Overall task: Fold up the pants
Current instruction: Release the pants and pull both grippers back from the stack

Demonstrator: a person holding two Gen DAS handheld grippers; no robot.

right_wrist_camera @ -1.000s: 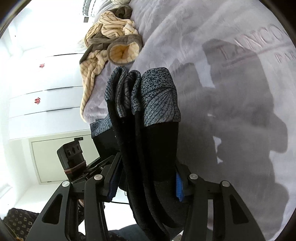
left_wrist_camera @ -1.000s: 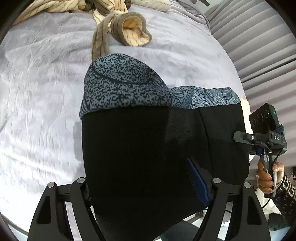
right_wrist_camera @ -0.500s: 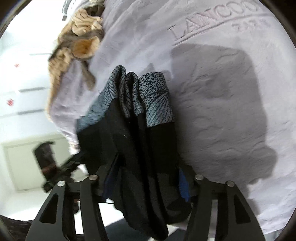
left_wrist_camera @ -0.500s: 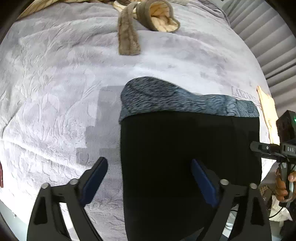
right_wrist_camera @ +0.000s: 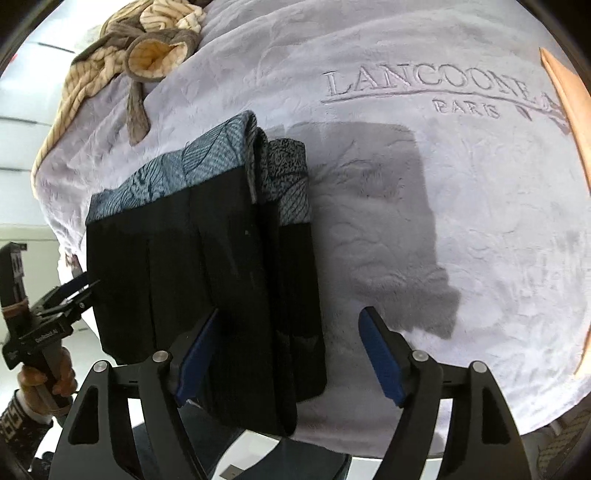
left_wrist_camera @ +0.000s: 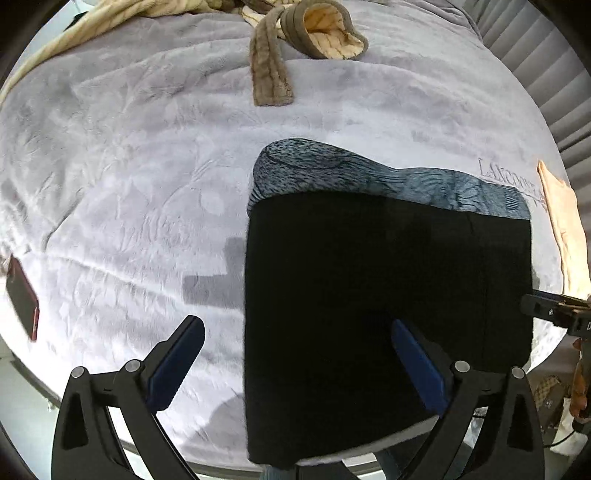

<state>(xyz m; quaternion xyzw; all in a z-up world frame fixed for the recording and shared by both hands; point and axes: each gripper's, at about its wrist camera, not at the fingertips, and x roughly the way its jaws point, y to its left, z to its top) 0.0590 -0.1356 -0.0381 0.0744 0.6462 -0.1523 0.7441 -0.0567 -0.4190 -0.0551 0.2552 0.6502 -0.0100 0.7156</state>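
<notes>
Both claws stand spread, gripping nothing. Left claw point(left_wrist_camera: 295, 363) straddles the left edge of the folded black pants point(left_wrist_camera: 388, 295), which lie on the grey blanket point(left_wrist_camera: 129, 184) with their patterned waistband toward the striped robe point(left_wrist_camera: 314, 29); right claw point(right_wrist_camera: 286, 354) sits at their right edge.

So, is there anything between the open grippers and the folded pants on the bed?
Nothing visible stands in the way. The folded pants lie on the grey blanket, and both the left gripper and the right gripper are open directly at their near edge. The beige robe lies well beyond the pants.
</notes>
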